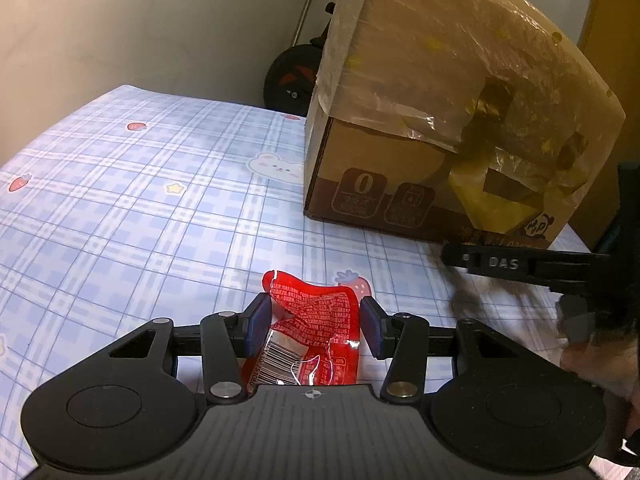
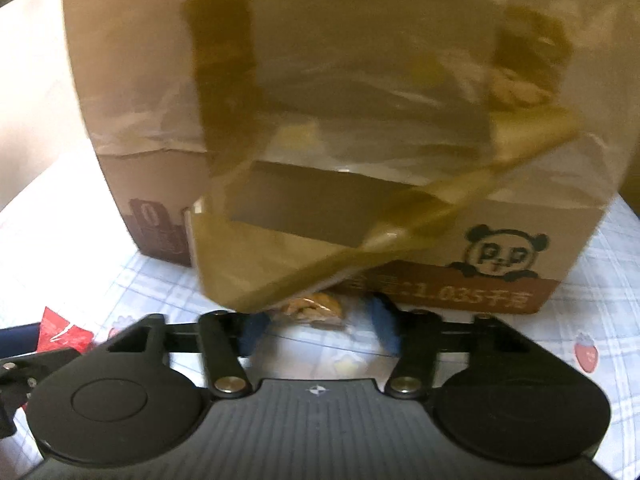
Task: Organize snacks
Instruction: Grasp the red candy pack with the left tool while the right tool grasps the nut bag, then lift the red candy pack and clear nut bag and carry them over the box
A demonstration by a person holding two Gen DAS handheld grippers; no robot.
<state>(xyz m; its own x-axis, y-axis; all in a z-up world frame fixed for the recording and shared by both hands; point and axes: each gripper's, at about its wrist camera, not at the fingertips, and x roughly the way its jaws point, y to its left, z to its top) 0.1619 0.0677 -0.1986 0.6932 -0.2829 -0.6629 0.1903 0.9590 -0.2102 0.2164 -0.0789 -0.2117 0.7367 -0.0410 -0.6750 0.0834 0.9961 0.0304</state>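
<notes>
Left wrist view: red snack pkt (image 1: 316,320) being held btwn left gripper (image 1: 316,316) pads over plaid cloth (image 1: 140,208), near cardboard box (image 1: 420,100). Right gripper (image 2: 316,328) blurred; tan snack (image 2: 316,308) btwn pads, grip can't be told.

a home, most likely a bedroom or living corner. a pale blue plaid cloth printed with strawberries, stars and bunnies (image 1: 140,184) covers the surface. at two o'clock stands a brown cardboard snack carton with a panda logo (image 1: 400,176). at twelve o'clock, a black wheeled thing (image 1: 288,80) leans on a plain beige wall (image 1: 160,20).
</notes>
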